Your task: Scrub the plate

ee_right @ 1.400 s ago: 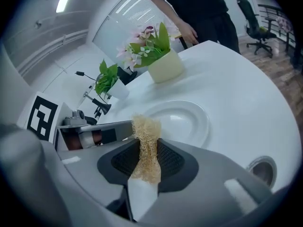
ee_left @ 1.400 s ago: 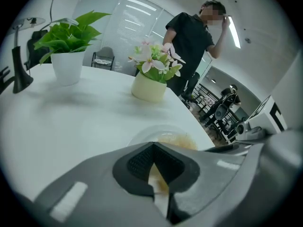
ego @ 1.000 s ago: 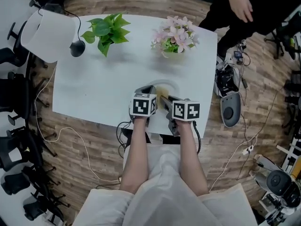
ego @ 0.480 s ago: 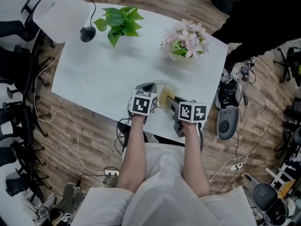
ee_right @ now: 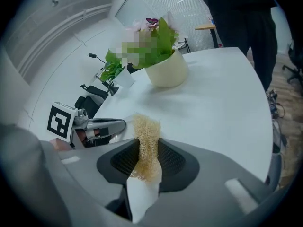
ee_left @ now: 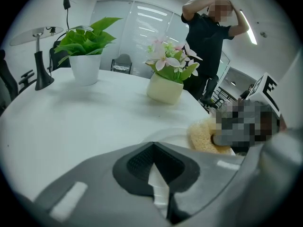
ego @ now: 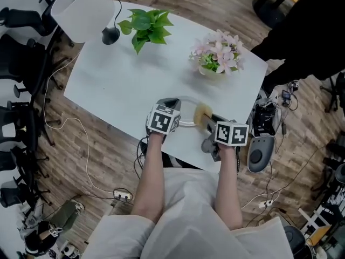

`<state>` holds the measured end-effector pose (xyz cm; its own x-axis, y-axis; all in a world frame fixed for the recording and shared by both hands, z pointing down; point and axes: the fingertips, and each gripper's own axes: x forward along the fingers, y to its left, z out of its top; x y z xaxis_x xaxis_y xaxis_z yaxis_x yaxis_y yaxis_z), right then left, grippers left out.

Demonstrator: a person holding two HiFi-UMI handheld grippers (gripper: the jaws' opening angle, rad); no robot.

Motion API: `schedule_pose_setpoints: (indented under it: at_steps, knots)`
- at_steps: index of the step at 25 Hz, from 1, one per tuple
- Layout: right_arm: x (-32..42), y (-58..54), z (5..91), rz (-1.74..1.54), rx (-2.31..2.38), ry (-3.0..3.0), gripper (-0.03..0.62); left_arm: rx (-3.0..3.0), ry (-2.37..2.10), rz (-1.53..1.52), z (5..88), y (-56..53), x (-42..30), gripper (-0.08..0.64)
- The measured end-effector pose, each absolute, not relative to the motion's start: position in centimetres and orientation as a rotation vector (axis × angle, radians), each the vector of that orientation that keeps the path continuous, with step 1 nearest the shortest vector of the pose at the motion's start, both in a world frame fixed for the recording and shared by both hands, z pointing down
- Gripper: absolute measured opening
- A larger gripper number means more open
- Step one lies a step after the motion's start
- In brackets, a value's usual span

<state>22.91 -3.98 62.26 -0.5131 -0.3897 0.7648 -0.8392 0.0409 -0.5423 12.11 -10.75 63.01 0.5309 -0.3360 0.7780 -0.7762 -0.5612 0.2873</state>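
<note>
Plate rim is pinched between the jaws of the left gripper, which are clamped on the white edge nearest the person; in the left gripper view that edge runs straight into the closed jaws of the left gripper. The right gripper is clenched on a yellow scrubbing sponge, which stands upright between its pads in the right gripper view. The sponge sits at the plate's right side, across the dish from the left gripper, and the two grippers lie close together with the plate between them. The plate lies flat near the front edge of the white table, just ahead of the person's knees. Farther back on the table stand a cream pot of pink flowers, a green plant and a desk lamp. A person in black stands beyond the table's right corner.
</note>
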Motion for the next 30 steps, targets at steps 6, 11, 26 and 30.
schedule_pose_setpoints:
  at_steps: [6,11,26,30]
  knots:
    - [25.0,-3.9,62.1,1.452,1.257,-1.902,0.147,2.146,-0.912,0.89,62.9,-10.9,12.0,0.001]
    - [27.6,-4.6,61.3,1.417,1.3,-1.876,0.14,2.153,-0.94,0.906,63.0,-11.0,12.0,0.002]
    - [19.9,-6.8,60.8,1.49,1.197,-1.996,0.138,2.133,-0.939,0.849,62.8,-11.1,12.0,0.002]
    - [19.0,-7.5,61.4,1.514,1.198,-1.993,0.138,2.139,-0.92,0.863,63.0,-10.8,12.1,0.001]
